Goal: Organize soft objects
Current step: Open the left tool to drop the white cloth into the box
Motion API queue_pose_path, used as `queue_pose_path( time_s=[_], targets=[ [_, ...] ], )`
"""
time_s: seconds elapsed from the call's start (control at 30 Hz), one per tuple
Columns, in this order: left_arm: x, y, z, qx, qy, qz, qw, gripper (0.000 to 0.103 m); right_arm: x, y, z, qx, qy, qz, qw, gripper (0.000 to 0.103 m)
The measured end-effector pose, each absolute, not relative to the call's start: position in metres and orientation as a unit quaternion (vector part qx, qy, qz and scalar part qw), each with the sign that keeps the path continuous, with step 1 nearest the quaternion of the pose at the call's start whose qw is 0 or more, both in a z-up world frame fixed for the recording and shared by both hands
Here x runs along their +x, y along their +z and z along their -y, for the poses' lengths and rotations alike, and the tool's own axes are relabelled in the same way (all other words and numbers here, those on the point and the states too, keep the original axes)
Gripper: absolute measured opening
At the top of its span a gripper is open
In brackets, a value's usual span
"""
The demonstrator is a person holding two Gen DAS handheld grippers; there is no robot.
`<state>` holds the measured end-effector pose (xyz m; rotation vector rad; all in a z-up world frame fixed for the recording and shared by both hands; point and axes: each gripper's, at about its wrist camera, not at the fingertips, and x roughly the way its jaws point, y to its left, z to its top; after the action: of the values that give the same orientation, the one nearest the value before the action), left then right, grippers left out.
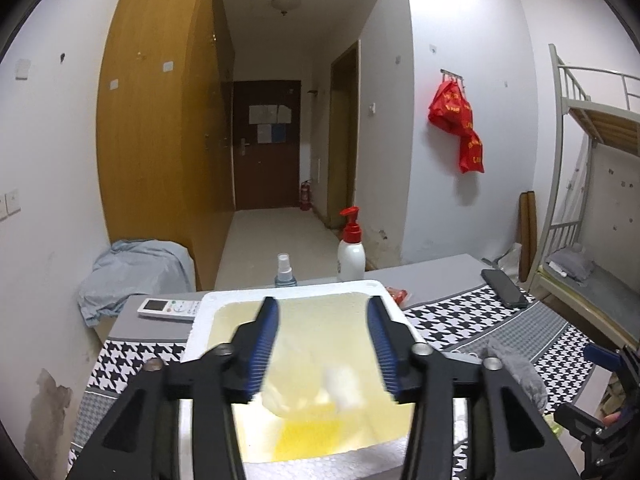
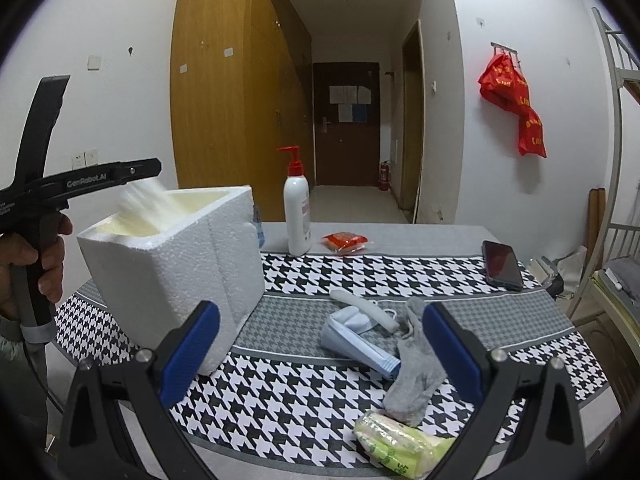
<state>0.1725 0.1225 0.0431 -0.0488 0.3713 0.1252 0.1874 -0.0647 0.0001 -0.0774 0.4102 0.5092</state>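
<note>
A white foam box (image 2: 176,264) stands on the houndstooth cloth at the left; its yellowed inside (image 1: 320,344) fills the left wrist view. My left gripper (image 1: 322,340) is open above the box, and a pale soft object (image 1: 340,388) shows blurred inside below it. My right gripper (image 2: 320,344) is open and empty above the cloth. Near it lie a grey sock (image 2: 416,360), a blue face mask (image 2: 356,340), a white soft strip (image 2: 364,308) and a green tissue pack (image 2: 400,440).
A red-pump lotion bottle (image 2: 298,208), a red packet (image 2: 345,242) and a phone (image 2: 501,265) sit at the table's back. A spray bottle (image 1: 285,270) and a remote (image 1: 170,308) lie behind the box. A bunk bed (image 1: 592,184) stands right.
</note>
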Motion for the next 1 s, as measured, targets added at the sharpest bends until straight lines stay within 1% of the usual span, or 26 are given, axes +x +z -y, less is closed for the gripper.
queue_pose_path(
  time_s=[0.03, 0.1, 0.13, 0.2, 0.27, 0.53, 1.0],
  targets=[
    [0.173, 0.043, -0.123, -0.025, 0.064, -0.184, 0.98, 0.058, 0.188, 0.0, 0.065, -0.037, 0.251, -0.202, 0.946, 0.102],
    [0.172, 0.044, -0.124, -0.028, 0.068, -0.181, 0.981, 0.07, 0.189, 0.0, 0.065, -0.036, 0.251, -0.202, 0.946, 0.102],
    [0.173, 0.044, -0.124, -0.029, 0.069, -0.18, 0.981, 0.073, 0.19, -0.001, 0.064, -0.037, 0.25, -0.203, 0.946, 0.102],
    [0.171, 0.045, -0.124, -0.033, 0.073, -0.173, 0.982, 0.092, 0.19, -0.002, 0.064, -0.037, 0.25, -0.204, 0.946, 0.102],
    [0.168, 0.046, -0.123, -0.033, 0.078, -0.162, 0.983, 0.102, 0.19, -0.002, 0.066, -0.037, 0.249, -0.204, 0.946, 0.102],
    [0.152, 0.054, -0.117, -0.027, 0.088, -0.146, 0.985, 0.102, 0.185, 0.001, 0.068, -0.037, 0.253, -0.199, 0.946, 0.102],
    [0.113, 0.073, -0.1, -0.01, 0.091, -0.117, 0.989, 0.102, 0.159, 0.02, 0.081, -0.03, 0.264, -0.167, 0.95, 0.102]
  ],
)
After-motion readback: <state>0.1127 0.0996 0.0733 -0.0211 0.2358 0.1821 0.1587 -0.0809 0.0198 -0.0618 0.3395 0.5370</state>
